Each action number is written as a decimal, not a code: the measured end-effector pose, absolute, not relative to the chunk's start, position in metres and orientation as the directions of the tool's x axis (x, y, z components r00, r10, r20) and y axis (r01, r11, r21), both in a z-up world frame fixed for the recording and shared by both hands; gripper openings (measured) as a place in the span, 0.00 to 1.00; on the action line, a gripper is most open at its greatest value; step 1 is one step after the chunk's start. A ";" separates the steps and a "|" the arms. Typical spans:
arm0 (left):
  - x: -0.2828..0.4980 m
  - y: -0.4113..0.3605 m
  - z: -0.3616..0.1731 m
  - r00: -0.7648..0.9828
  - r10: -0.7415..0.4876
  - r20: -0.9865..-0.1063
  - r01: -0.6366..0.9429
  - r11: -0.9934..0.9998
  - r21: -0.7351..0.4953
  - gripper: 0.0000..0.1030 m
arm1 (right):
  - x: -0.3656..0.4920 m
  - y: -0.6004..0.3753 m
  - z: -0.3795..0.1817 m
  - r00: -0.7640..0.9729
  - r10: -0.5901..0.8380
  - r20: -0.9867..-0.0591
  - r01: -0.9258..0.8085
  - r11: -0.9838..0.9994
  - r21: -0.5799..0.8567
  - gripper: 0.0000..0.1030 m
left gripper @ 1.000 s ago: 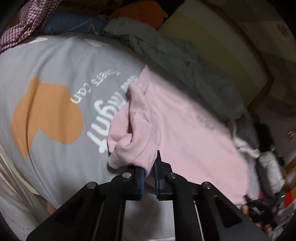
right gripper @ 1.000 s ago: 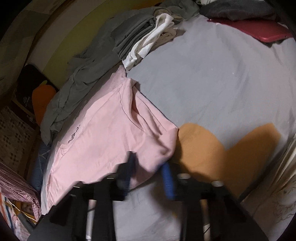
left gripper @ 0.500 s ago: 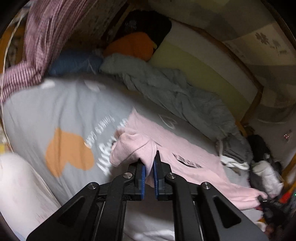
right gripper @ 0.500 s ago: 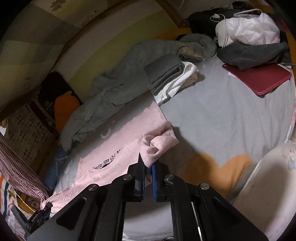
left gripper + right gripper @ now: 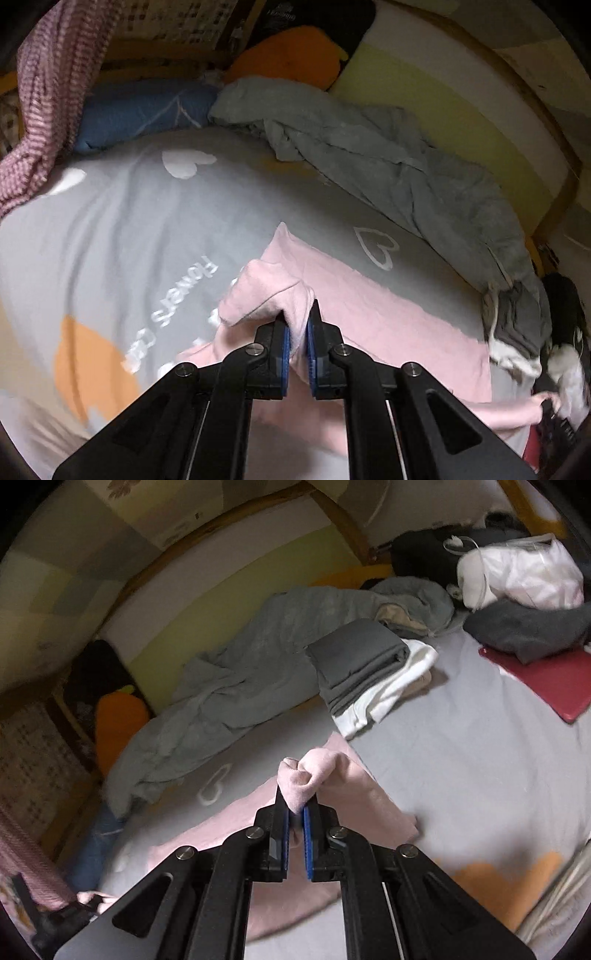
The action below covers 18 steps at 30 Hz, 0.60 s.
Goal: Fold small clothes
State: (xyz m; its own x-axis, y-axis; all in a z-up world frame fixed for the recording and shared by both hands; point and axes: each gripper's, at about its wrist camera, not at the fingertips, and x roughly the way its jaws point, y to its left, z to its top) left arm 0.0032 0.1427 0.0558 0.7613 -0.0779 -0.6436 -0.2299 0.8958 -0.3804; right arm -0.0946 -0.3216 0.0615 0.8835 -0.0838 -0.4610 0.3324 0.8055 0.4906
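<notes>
Grey bed sheet (image 5: pixel 122 229) with orange and white hearts and white lettering covers the bed where we work, and a crumpled grey blanket (image 5: pixel 406 173) lies along its far edge by the yellow-green wall. In the left wrist view we see the pink T-shirt (image 5: pixel 388 332) spread from the centre toward 4 o'clock, partly lifted off the sheet. Our left gripper (image 5: pixel 298 325) is pressed together on a bunched corner of this shirt, the cloth squeezed between its blue pads. In the right wrist view our right gripper (image 5: pixel 294 806) pinches another bunched corner of the same shirt in the same way. At 1 o'clock from it lies a pile of folded clothes (image 5: pixel 369 672), dark grey on white. At 2 o'clock a red flat case (image 5: pixel 546 675) rests on the sheet under a dark grey garment (image 5: pixel 528 627), with a white bag (image 5: pixel 521 576) behind.
</notes>
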 end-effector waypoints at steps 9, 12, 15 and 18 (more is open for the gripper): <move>0.088 0.127 0.036 0.708 -0.089 -0.700 -0.225 0.912 -0.344 0.07 | 0.016 -0.341 0.025 0.764 -0.120 -0.634 0.473 0.772 0.425 0.05; 0.106 0.126 0.029 0.705 -0.074 -0.706 -0.236 0.914 -0.331 0.07 | 0.044 -0.348 0.018 0.758 -0.110 -0.643 0.482 0.759 0.438 0.05; 0.123 0.131 0.015 0.685 -0.073 -0.725 -0.264 0.903 -0.340 0.07 | 0.071 -0.350 0.013 0.748 -0.100 -0.656 0.478 0.766 0.429 0.05; 0.138 0.133 0.003 0.664 -0.087 -0.743 -0.268 0.900 -0.345 0.07 | 0.095 -0.347 0.004 0.731 -0.097 -0.675 0.479 0.777 0.408 0.05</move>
